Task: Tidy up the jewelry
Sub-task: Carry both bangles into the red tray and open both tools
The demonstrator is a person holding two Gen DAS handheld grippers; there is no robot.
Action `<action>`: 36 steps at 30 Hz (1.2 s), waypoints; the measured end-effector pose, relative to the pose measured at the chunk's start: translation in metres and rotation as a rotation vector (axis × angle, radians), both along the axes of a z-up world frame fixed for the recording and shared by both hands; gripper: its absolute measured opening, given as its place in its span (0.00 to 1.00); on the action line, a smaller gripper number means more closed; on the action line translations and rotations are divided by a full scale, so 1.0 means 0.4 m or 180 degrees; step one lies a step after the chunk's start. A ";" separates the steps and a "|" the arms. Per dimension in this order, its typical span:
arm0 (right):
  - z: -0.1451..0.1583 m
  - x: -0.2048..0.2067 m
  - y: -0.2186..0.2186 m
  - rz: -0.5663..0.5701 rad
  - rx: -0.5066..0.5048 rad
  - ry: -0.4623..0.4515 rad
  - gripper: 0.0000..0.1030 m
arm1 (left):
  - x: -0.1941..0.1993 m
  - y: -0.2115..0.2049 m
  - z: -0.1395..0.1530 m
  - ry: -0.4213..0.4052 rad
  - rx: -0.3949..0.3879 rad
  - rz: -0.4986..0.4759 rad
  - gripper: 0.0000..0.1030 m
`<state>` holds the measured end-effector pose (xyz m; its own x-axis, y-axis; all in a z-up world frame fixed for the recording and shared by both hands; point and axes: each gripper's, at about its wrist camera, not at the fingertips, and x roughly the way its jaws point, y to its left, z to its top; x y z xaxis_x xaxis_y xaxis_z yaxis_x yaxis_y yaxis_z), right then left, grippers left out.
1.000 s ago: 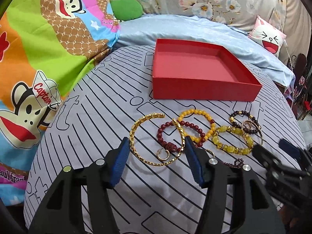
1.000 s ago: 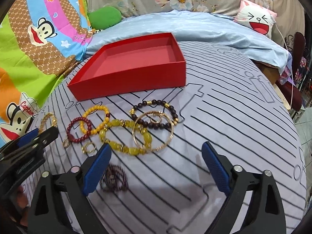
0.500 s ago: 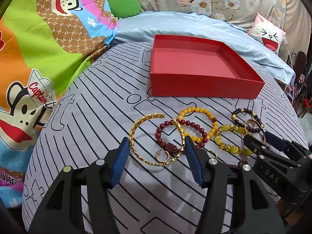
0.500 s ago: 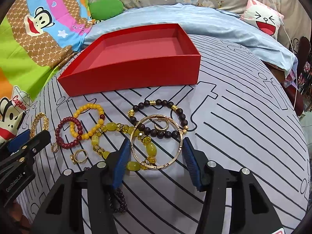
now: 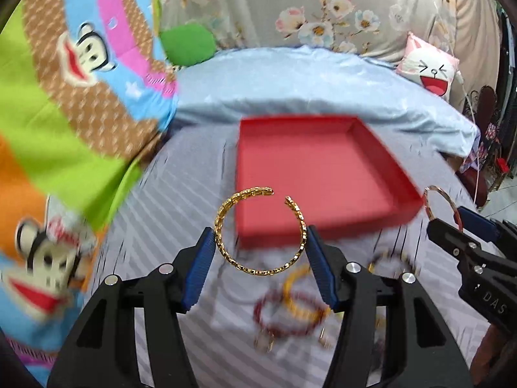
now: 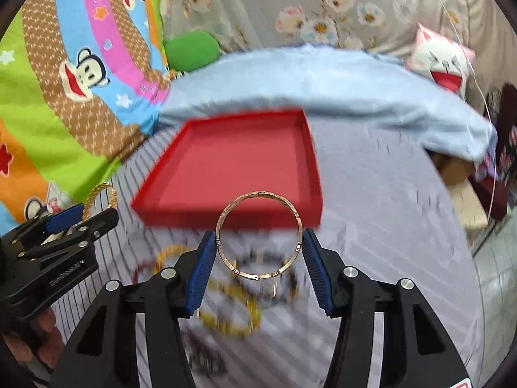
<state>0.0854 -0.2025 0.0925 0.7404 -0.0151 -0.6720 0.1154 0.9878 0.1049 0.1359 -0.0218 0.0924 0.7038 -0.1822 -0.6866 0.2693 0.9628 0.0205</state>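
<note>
My left gripper (image 5: 260,258) is shut on a gold open cuff bangle (image 5: 226,213) and holds it in the air in front of the red box (image 5: 310,168). My right gripper (image 6: 258,258) is shut on a thin rose-gold bangle (image 6: 258,195), also lifted, just short of the red box (image 6: 232,168). Each gripper shows in the other's view: the right one (image 5: 465,223) with its bangle (image 5: 441,194), the left one (image 6: 77,216) with its cuff (image 6: 100,190). Blurred beaded bracelets, red (image 5: 284,320) and yellow (image 6: 232,310), lie on the striped grey sheet below.
The bed carries a light blue quilt (image 5: 290,80) behind the box, a cartoon monkey blanket (image 5: 64,97) at left, a green cushion (image 5: 187,43) and a cat-face pillow (image 5: 429,68). The bed's right edge drops to the floor (image 6: 491,274).
Both grippers closed on bangles and lifted them off the sheet, moving forward toward the red box. The remaining bracelets now lie below and behind the fingers.
</note>
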 end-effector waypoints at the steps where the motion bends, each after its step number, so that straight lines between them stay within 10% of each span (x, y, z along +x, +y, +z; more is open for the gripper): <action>1: 0.016 0.030 -0.005 0.0031 -0.0005 -0.0032 0.51 | 0.038 -0.014 0.020 0.0008 -0.0041 -0.0041 0.53; 17: -0.088 0.557 -0.123 0.0220 0.0076 0.0572 0.51 | 0.507 -0.182 -0.052 0.0227 0.0107 -0.0103 0.53; 36: -0.139 0.576 -0.123 0.0112 0.0001 0.0612 0.61 | 0.576 -0.177 -0.135 0.0385 0.0103 0.0011 0.70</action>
